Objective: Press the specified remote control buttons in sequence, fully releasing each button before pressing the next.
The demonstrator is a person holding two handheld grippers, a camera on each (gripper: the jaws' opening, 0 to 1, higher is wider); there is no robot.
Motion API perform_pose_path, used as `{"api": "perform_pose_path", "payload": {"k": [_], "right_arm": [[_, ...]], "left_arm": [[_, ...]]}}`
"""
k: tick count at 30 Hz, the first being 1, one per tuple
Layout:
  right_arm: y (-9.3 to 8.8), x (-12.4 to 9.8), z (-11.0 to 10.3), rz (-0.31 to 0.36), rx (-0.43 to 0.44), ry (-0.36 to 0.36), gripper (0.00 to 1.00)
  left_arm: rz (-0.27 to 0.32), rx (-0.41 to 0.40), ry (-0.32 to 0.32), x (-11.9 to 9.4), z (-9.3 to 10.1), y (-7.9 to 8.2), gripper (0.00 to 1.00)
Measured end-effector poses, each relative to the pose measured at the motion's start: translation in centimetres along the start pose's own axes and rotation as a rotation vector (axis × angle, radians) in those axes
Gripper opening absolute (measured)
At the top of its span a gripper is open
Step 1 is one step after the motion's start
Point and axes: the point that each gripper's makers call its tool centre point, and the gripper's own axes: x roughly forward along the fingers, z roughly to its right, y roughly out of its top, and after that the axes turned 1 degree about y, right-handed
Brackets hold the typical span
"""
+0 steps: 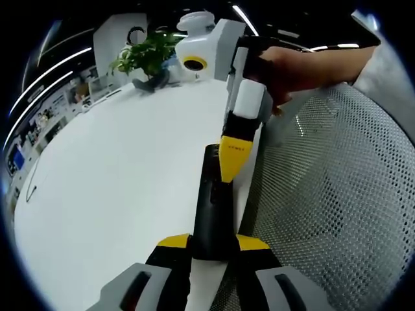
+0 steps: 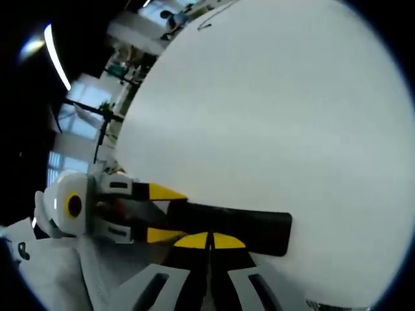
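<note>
Remote control (image 1: 213,207), black, lies at the white bench (image 1: 117,194) edge, clamped by the left tool (image 1: 213,249), while the right tool's (image 2: 209,241) jaws, together, seemingly press its face.

Smooth white counter (image 1: 117,194), surface glossy. 1 black rectangular remote control (image 1: 211,201) lies along its near edge. At the far end stands 1 green leafy potted plant (image 1: 148,57).

Bare white table (image 1: 117,194) open to the left, potted plant (image 1: 148,58) at far edge, mesh chair (image 1: 337,194) crowding the right.
</note>
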Motion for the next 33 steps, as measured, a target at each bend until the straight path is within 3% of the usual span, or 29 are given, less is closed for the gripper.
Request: {"api": "perform_pose_path", "payload": {"k": [28,33], "right_arm": [[-0.1,0.2,0.0,-0.019,-0.011,-0.002,0.00],[0.7,-0.1,-0.5,0.027,-0.012,0.030,0.00]], "left_arm": [[0.006,-0.001,0.001,-0.1,0.0,0.0,0.25],[0.008,0.002,0.000,0.0,0.1,0.0,0.24]]}}
